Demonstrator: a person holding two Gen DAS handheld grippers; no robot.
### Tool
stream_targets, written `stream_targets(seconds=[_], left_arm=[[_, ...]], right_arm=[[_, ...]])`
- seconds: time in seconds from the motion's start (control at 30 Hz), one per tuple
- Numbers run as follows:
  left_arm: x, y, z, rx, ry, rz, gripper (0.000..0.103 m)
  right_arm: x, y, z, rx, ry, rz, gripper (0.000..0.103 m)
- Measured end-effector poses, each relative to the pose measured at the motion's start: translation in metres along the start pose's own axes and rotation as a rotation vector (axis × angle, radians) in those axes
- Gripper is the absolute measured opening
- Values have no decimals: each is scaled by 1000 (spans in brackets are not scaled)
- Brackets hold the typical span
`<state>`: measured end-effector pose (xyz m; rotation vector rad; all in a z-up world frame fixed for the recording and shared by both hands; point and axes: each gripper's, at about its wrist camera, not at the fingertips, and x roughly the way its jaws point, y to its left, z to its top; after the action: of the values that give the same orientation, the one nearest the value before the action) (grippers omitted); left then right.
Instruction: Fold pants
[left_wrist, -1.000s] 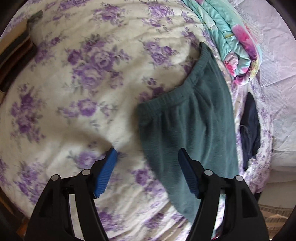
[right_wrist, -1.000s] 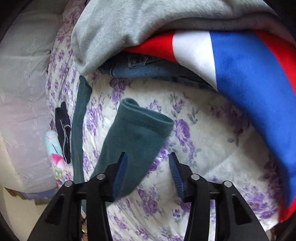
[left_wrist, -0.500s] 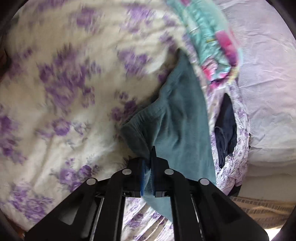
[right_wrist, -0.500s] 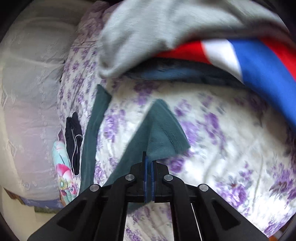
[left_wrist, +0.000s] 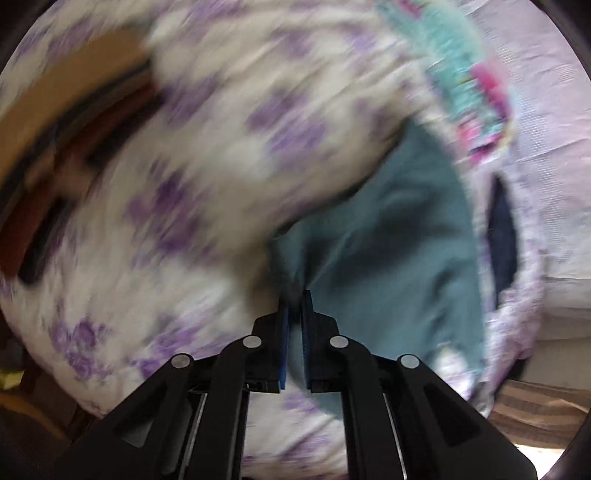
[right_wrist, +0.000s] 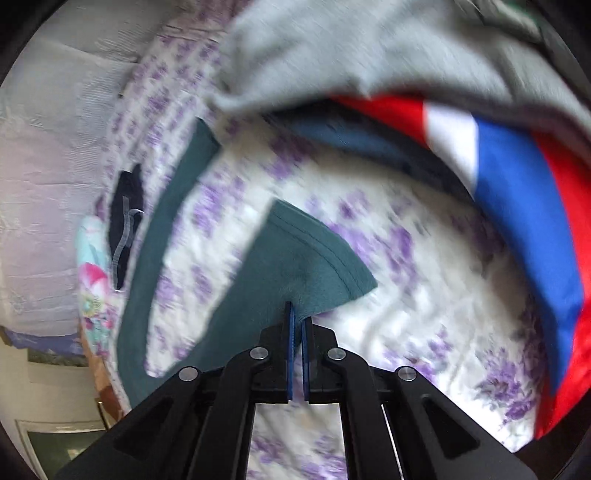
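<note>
Left gripper (left_wrist: 294, 295): at the lower centre of my left wrist view, my two blue pads are pinched together on an edge of the teal pants (left_wrist: 399, 251), with cloth showing between them.
Right gripper (right_wrist: 296, 308): at the lower centre of my right wrist view, my pads are clamped on the pants (right_wrist: 295, 258) close to a hemmed leg end.
Pants, left view: the teal fabric rises from my fingertips toward the upper right of the frame, filling the centre right. The picture is heavily blurred, so I cannot tell which edge I hold.
Pants, right view: one leg fans out above my fingers at frame centre, its stitched hem running toward the right. A second teal strip curves up the left side of the frame to the upper centre.
Bedspread (right_wrist: 424, 314): white with purple flowers, lying under the pants in both views.
Clothes pile: in the right view, a grey garment (right_wrist: 369, 48) lies across the top of the frame, over a red, white and blue cloth (right_wrist: 517, 192) at the right.
Dark item (right_wrist: 125, 214): a small black piece at the left of the right view, just beside the teal strip; in the left view it sits at the right edge.
Turquoise blanket (left_wrist: 461, 74): floral, at the upper right of the left view, above the pants.
</note>
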<state>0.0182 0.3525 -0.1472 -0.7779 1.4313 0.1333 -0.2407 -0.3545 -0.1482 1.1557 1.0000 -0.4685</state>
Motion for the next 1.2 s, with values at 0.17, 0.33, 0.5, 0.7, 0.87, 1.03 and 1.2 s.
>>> stream_targets(seconds=[0.17, 0.33, 0.5, 0.7, 0.87, 1.03, 1.2], left_arm=[[-13, 32, -5, -94, -35, -55, 23], [-55, 2, 5, 34, -161, -84, 25], [-17, -69, -9, 292, -84, -44, 52], [32, -65, -11, 286, -39, 51, 55], [-3, -50, 8, 166, -79, -69, 56], [-2, -47, 26, 118, -98, -54, 66], [23, -48, 20, 143, -120, 7, 70]], right_arm=[[-27, -30, -4, 122, -62, -88, 35], [-56, 39, -3, -171, -226, -154, 36], [-1, 106, -32, -408, -101, -95, 51], [62, 89, -56, -421, 64, -157, 59], [42, 98, -24, -288, 15, -26, 58], [60, 133, 39, -142, -49, 125, 58], [85, 144, 96, 62, -113, 157, 49]])
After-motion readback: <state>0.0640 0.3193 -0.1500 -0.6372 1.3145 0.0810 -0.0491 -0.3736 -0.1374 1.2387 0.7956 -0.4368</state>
